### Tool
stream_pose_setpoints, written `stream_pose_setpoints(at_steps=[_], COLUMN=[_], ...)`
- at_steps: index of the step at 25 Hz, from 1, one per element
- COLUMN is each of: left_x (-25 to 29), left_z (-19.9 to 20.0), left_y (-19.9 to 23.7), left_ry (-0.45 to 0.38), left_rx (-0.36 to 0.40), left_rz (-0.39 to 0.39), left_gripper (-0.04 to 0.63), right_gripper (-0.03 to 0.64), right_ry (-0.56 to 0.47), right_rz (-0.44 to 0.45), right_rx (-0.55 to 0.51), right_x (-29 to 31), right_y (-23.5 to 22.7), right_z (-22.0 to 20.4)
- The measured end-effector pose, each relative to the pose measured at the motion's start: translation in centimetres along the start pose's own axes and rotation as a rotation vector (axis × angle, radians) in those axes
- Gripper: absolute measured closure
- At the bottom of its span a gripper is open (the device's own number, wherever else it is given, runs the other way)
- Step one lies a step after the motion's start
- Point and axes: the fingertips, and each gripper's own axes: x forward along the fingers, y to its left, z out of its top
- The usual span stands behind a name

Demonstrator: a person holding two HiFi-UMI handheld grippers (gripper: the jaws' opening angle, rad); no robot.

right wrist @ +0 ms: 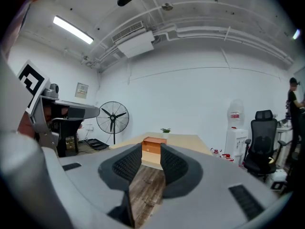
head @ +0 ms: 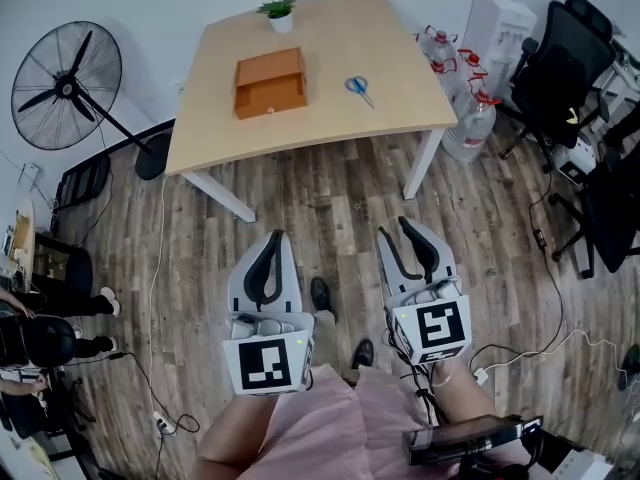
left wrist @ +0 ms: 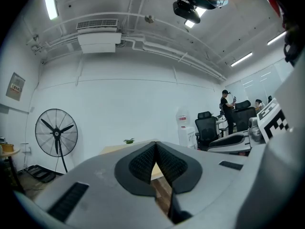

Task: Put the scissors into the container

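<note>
The blue-handled scissors [head: 358, 88] lie flat on the light wooden table [head: 330, 118], to the right of an orange-brown wooden container [head: 270, 83] that is open at the top. Both grippers hang over the wooden floor, well short of the table's front edge. My left gripper [head: 275, 238] is shut with its fingertips touching and nothing between them; it shows the same way in the left gripper view [left wrist: 155, 144]. My right gripper [head: 394, 228] is open and empty. In the right gripper view the container [right wrist: 153, 145] shows through the right gripper's [right wrist: 151, 149] gap. The scissors are not visible in either gripper view.
A small potted plant [head: 280, 14] stands at the table's far edge. A standing fan [head: 66, 86] is to the left of the table. Water bottles [head: 470, 108] and a black office chair [head: 555, 63] stand to its right. Cables run across the floor.
</note>
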Motion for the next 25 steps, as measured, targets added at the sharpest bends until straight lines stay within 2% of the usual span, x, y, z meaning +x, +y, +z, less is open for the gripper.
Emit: stream_pose_setpoints(at_steps=[9,15,20,25], left_x=[11.7,19.4,23.4,26.8], left_z=[-2.0,-0.5,-0.3,-0.8], left_y=[5.9,10.1,12.7,12.6], left_ry=[0.024,-0.016,-0.025,-0.003], left_rx=[-0.034,-0.068,-0.073,-0.072], left_rz=[-0.043,-0.072,-0.083,-0.116], left_gripper=[0.591,0.591,0.591,0.591], right_gripper=[0.503,0.506,0.51,0.514], right_ry=[0.043,0.029,0.012,0.026], right_rz=[-0.058,-0.091,-0.114,-0.144], right_rx=[-0.009,-0.032,-0.044,-0.031], right_x=[11.8,20.1,24.4,26.8], right_y=[-3.2,-4.8,-5.9,-8.1], right_z=[0.5,3.4,5.2,5.4])
